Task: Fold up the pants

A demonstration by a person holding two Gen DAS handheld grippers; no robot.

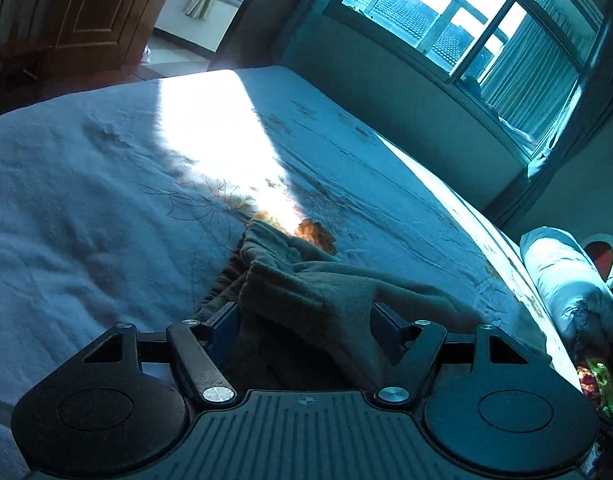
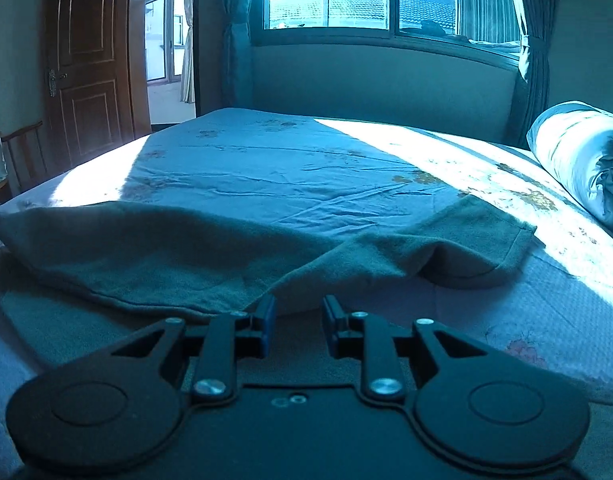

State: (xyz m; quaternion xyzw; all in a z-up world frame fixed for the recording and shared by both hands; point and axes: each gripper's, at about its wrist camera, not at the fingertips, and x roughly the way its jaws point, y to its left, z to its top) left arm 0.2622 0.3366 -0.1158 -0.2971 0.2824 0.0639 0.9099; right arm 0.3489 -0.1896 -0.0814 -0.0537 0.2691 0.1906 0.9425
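1. Handling, judged by look: the pants (image 2: 178, 256) are thick fleece-type fabric, so soft, floppy, light-ish, w/ no stiffness. They'll sag and drape wherever unsupported. The fuzzy surface should grip the pads OK; not fragile.
2. Where to grab: prob. best at edges w/ doubled fabric, i.e. the hemmed cuff at the right end in the right wrist view, or the bunched waist-like end in the left wrist view. A mid-panel pinch would likely take only the top layer.
3. Left gripper (image 1: 306, 312): fingers spread wide, cloth lying loose between them and draped over the right one, pads not pressing on it. No hold.
4. Right gripper (image 2: 296, 312): jaws a narrow gap apart, nothing pinched. The pants' near edge sits just ahead of the tips, maybe touching the left one; can't tell.
5. Location: pants lie on the bed (image 2: 306, 168), near its front edge, stretched left-right, over the pale floral sheet.
6. Look: dull grey-green, matte, one leg lapped over the other w/ a raised fold mid-way, stitched hem visible. Partly folded, not flat yet.
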